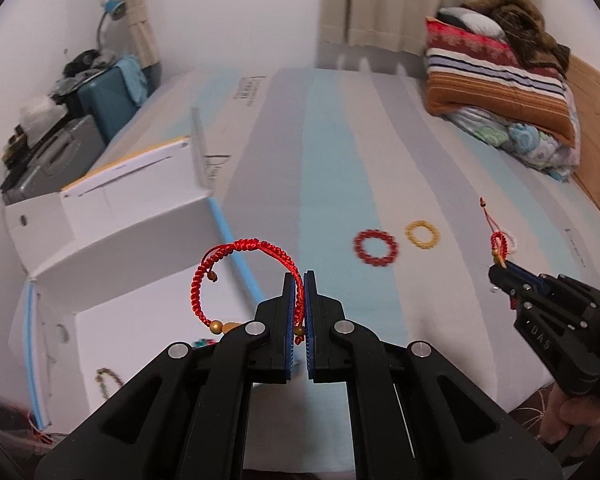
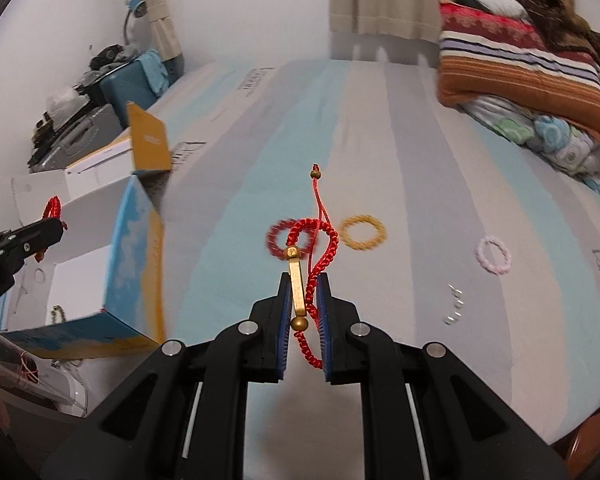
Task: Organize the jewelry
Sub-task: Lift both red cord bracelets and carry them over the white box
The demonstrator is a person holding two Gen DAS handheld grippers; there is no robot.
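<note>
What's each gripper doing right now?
Left gripper: shut on a red cord bracelet.
Right gripper: shut on a red bracelet with gold bar.

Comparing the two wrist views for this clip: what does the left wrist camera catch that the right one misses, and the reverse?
Only the left wrist view shows the left tool shut on its red braided bracelet from behind, and the person's hand under the right tool.

Only the right wrist view shows the gold bar of the red cord bracelet in the right tool, the whole pink ring, small silver pieces and the box's blue-and-yellow outside.

Both show the striped bed, the dark red bead ring, the yellow bead ring, the folded bedding and the open white box.
</note>
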